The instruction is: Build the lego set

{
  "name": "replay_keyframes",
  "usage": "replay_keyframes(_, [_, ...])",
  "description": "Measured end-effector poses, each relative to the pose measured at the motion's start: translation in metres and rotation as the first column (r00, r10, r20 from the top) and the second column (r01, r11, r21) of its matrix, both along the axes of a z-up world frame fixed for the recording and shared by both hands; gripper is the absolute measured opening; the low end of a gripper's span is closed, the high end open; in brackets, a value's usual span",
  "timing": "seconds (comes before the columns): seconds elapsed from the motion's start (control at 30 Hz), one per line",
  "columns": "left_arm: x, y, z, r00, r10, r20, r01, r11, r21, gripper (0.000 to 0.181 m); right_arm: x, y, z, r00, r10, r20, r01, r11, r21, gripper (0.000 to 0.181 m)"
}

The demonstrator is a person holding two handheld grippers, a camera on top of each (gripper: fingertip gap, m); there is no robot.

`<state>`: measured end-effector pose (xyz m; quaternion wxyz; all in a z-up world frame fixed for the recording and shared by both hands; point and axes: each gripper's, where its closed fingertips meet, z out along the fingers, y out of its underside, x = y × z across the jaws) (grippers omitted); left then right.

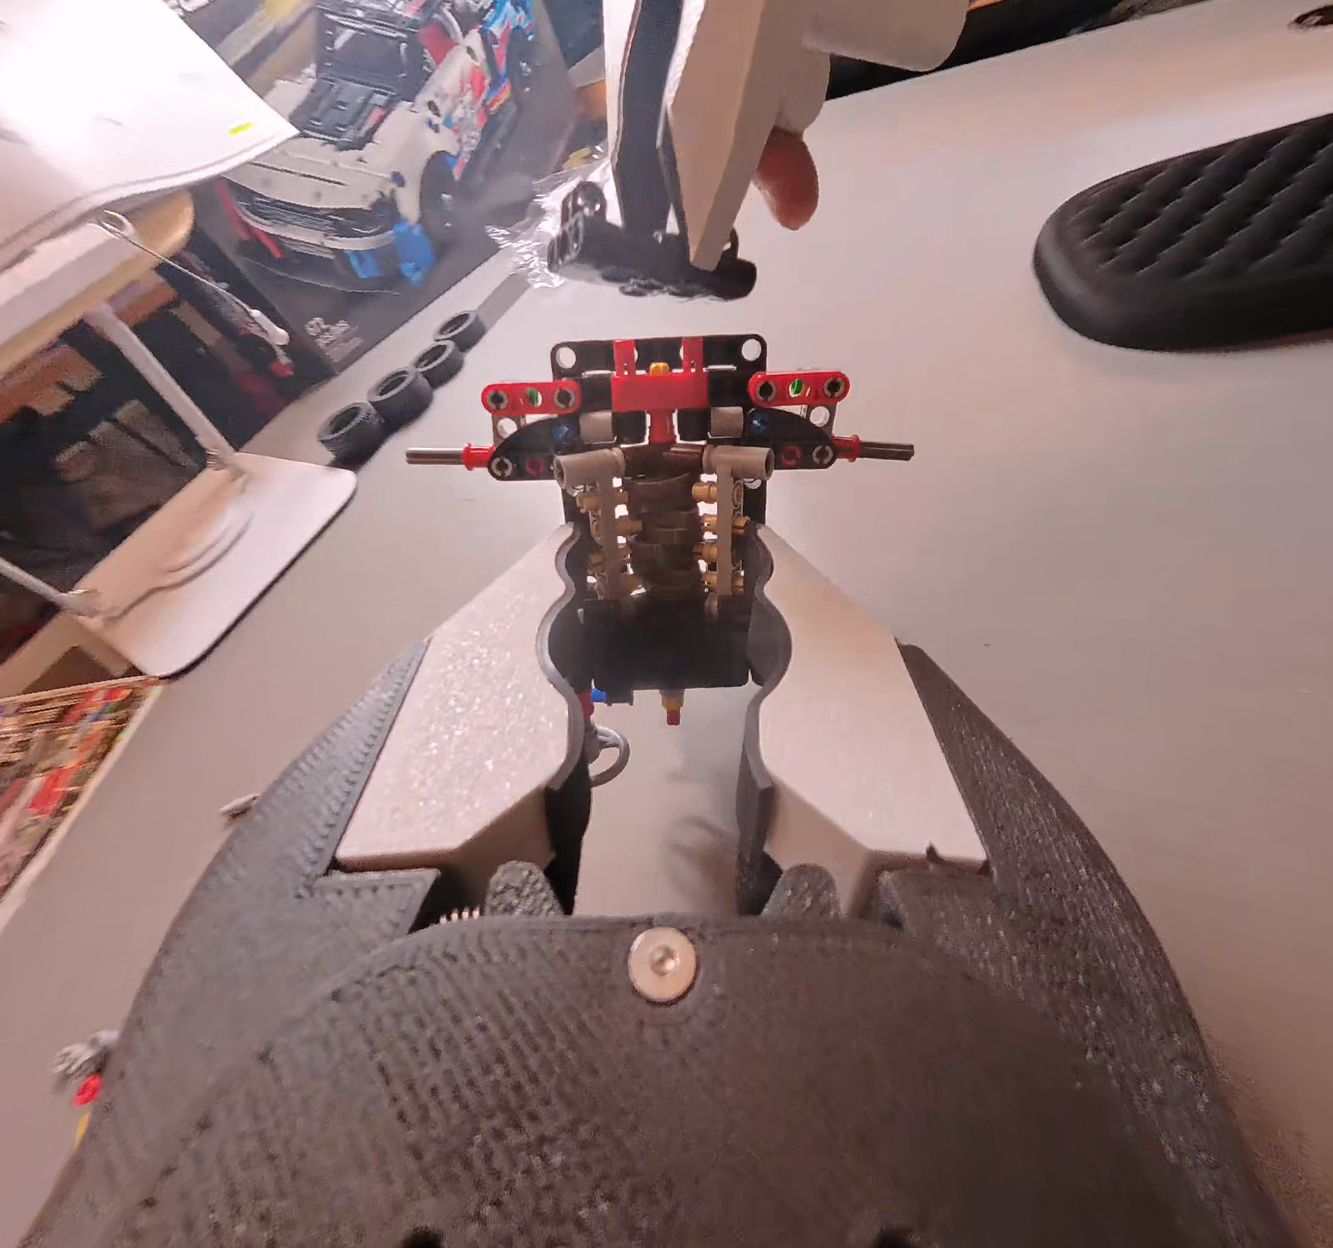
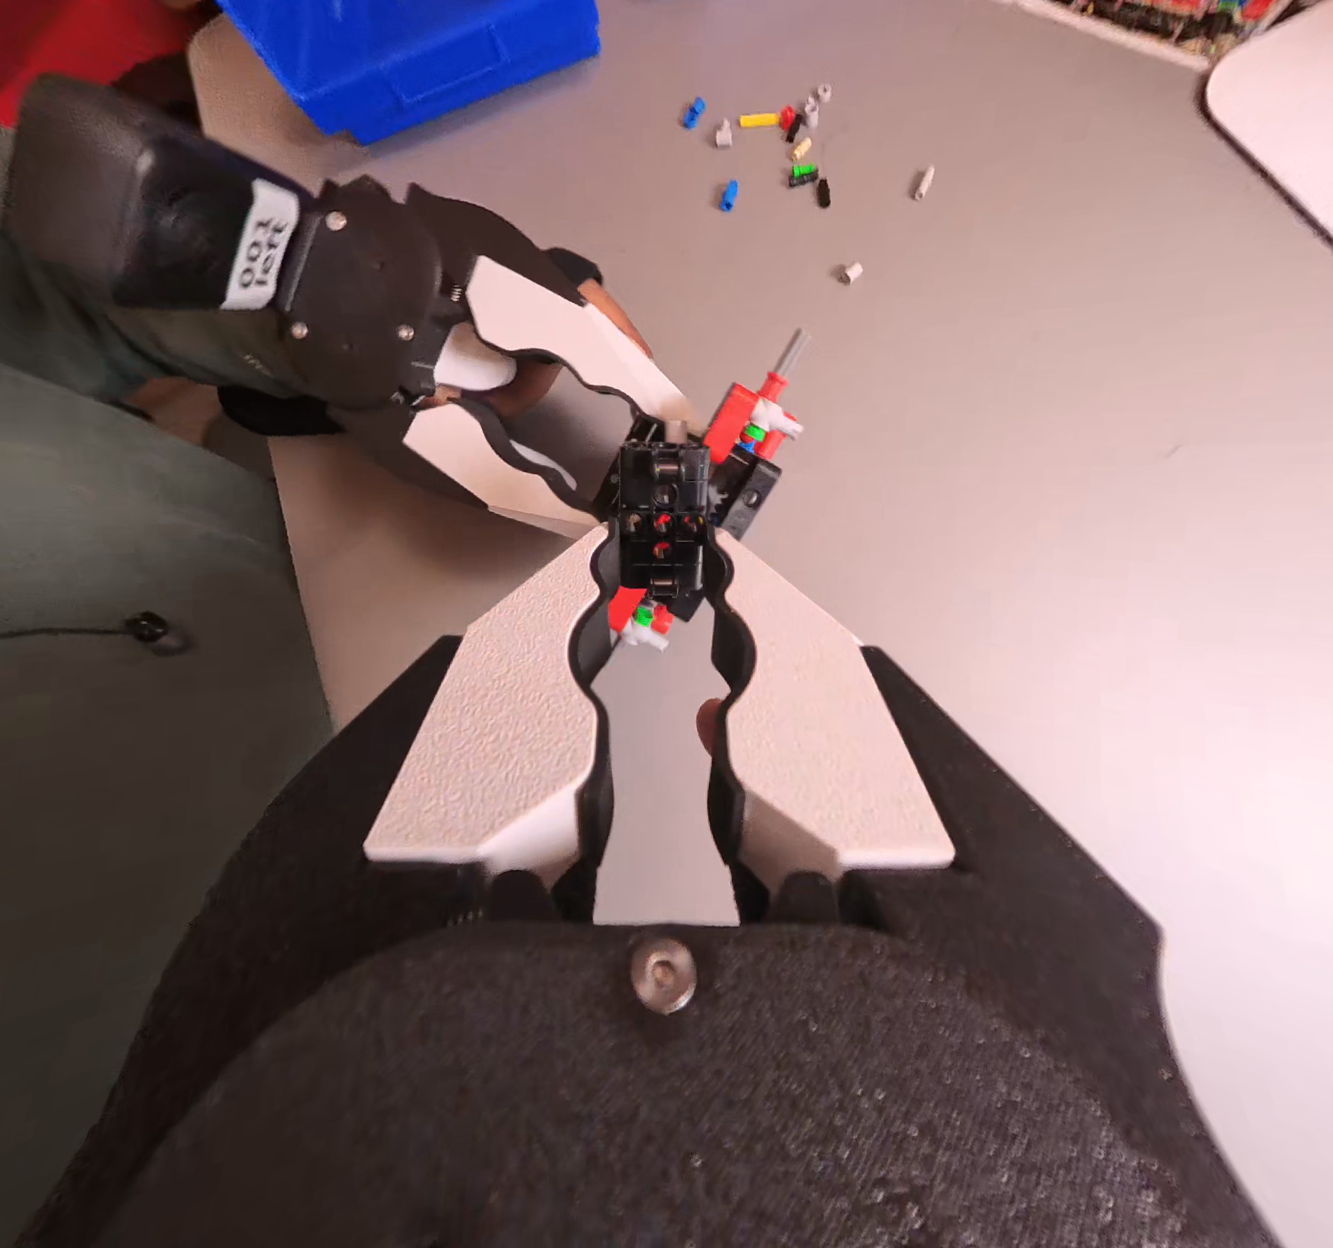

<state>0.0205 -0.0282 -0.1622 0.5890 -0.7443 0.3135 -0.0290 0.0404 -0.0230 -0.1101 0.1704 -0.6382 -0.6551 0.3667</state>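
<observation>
Jaws of both the left gripper (image 1: 660, 607) and right gripper (image 2: 660, 557) were closed on the partly built Technic engine assembly (image 1: 660, 484), held above the bench (image 2: 1010, 492); steady, opposed grips would likely keep it aligned for adding a piece.

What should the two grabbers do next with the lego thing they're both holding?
Probably the right hand-held gripper should let go and fetch a loose piece from the table. Both it and the left hand-held gripper clamp the lego assembly, so no gripper is free to add a part, and the left one alone looks able to hold it steady.
</observation>
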Motion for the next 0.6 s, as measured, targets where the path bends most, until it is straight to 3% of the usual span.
replay_keyframes(0.37, [-0.009,0.001,-0.007,0.98,0.075,-0.184,-0.068,0.997,0.042,0.041,-0.005,0.003,-0.022,0.991,-0.125,0.045,0.132,0.958,-0.254,0.021])
replay_keyframes(0.6, [-0.006,-0.003,-0.024,0.958,0.036,-0.286,-0.05,0.998,-0.043,0.041,0.0,0.003,-0.046,0.978,-0.205,0.042,0.199,0.851,-0.487,0.021])
